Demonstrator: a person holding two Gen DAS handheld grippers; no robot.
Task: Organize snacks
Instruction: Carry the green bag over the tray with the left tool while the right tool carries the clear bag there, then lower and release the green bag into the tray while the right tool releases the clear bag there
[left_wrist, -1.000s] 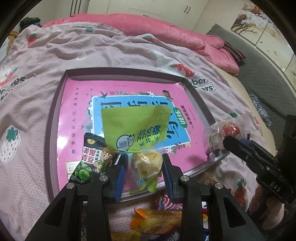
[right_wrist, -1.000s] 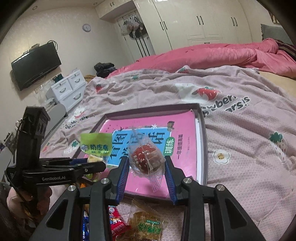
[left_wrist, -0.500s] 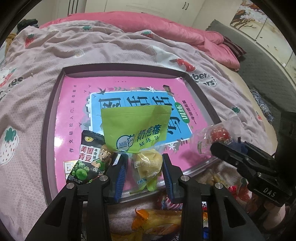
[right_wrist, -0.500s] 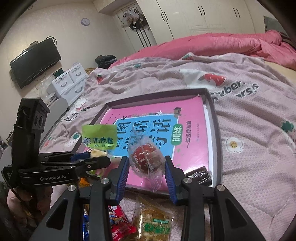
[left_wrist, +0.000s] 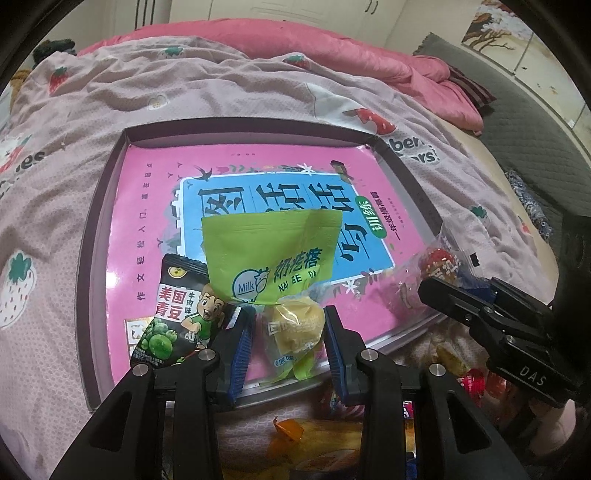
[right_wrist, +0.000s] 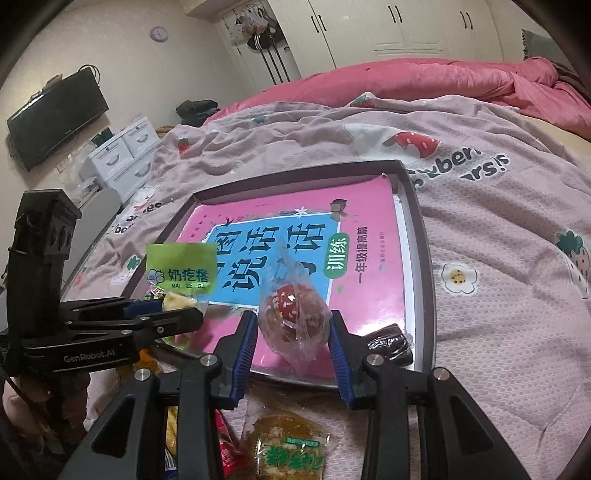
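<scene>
Two grips: the left gripper (left_wrist: 290, 332) clamps a crinkly green-topped milk-candy packet (left_wrist: 273, 258); the right gripper (right_wrist: 293, 332) clamps a clear-wrapped round red sweet (right_wrist: 291, 310).
Change: a moment ago both sat nearer the tray's front rim; now both hang over it, so drop-off looks near.
Tray: shallow dark-rimmed metal tray (right_wrist: 424, 258), glossy pink booklet (left_wrist: 258, 177) lining it.
Already in: black green-pea packet (left_wrist: 177, 306), dark wrapped bar (right_wrist: 389, 341).
Bedspread: soft, wrinkled.

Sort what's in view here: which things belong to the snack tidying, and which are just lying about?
Job:
- green pouch, clamped in the left tool
- red candy, clamped in the right tool
- tray
- pea packet and dark snack in the tray
- loose snacks in front

Lying about:
- blanket
- TV
- drawers
- clock
</scene>
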